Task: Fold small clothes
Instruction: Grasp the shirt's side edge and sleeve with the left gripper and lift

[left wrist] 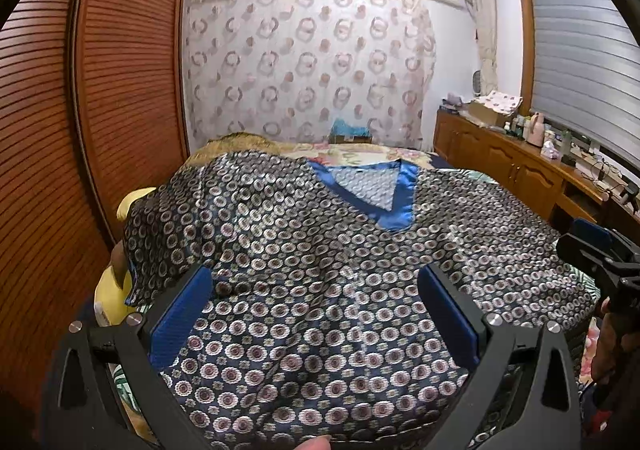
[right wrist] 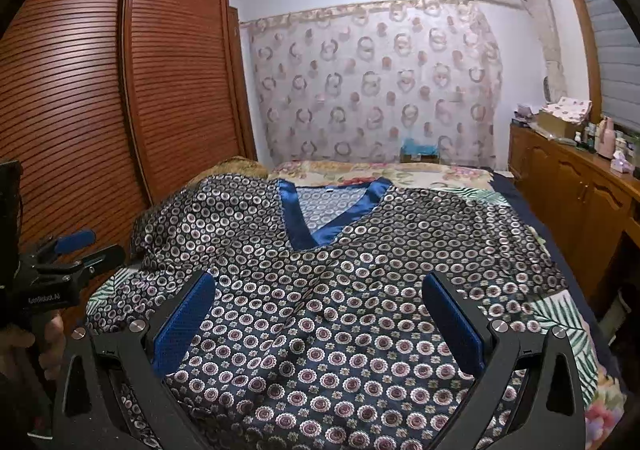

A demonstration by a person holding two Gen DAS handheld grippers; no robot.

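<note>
A dark navy shirt point(left wrist: 320, 290) with a circle-flower print and a blue satin V-neck collar point(left wrist: 384, 206) lies spread on the bed, collar at the far end. It also shows in the right wrist view point(right wrist: 340, 290). My left gripper point(left wrist: 316, 310) is open, hovering over the shirt's near hem, holding nothing. My right gripper point(right wrist: 320, 314) is open over the near hem too, empty. The right gripper appears at the right edge of the left wrist view point(left wrist: 600, 250). The left gripper appears at the left edge of the right wrist view point(right wrist: 76, 250).
The bed point(right wrist: 560, 314) carries a leaf-print cover and a floral quilt point(right wrist: 360, 170) at the far end. A slatted wooden wardrobe point(right wrist: 120, 90) stands at the left. A wooden sideboard point(right wrist: 580, 190) with bottles and boxes runs along the right. A yellow pillow point(left wrist: 128, 206) sits under the shirt's left sleeve.
</note>
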